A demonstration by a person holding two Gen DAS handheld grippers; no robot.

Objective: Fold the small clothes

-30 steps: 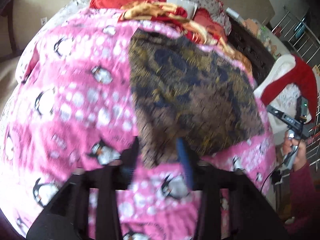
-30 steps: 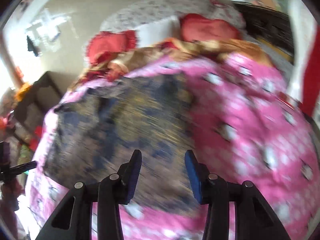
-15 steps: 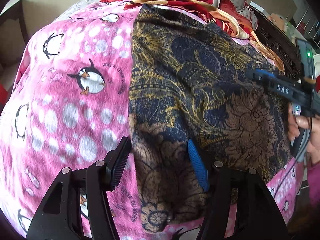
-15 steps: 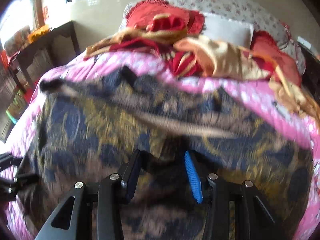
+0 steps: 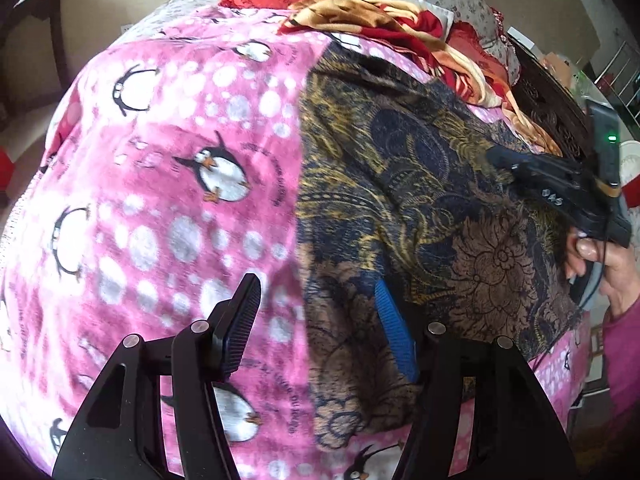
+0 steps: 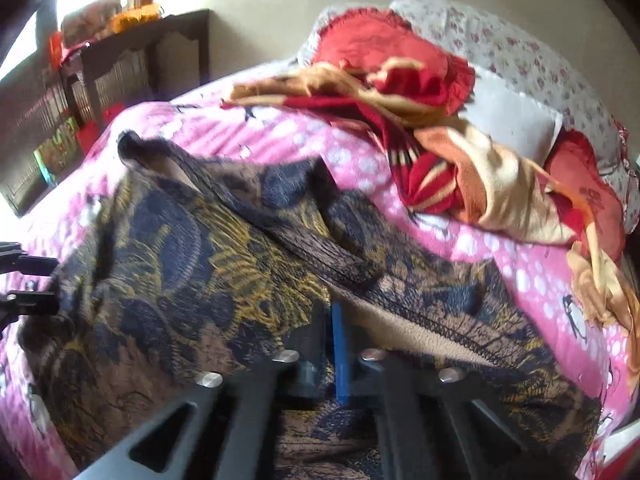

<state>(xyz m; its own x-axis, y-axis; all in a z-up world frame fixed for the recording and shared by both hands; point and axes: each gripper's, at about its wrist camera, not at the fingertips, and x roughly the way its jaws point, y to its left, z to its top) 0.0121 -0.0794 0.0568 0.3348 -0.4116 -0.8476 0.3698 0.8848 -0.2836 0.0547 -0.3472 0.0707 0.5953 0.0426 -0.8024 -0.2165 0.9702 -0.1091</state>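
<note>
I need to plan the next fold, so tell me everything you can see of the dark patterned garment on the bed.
The dark patterned garment is navy, gold and brown floral fabric with a tan inner side, spread rumpled on the pink penguin blanket. The right gripper is shut on its stitched hem; the left gripper is open, straddling its near left edge.

free: pink blanket (image 5: pixel 168 208) lying open left of garment (image 5: pixel 420 208) | blocking: red-gold cloth heap (image 6: pixel 440 152) crowding far edge

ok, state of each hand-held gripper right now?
Left hand-held gripper: open, straddling the edge of the dark navy-and-gold patterned garment.
Right hand-held gripper: shut on the garment.
</note>
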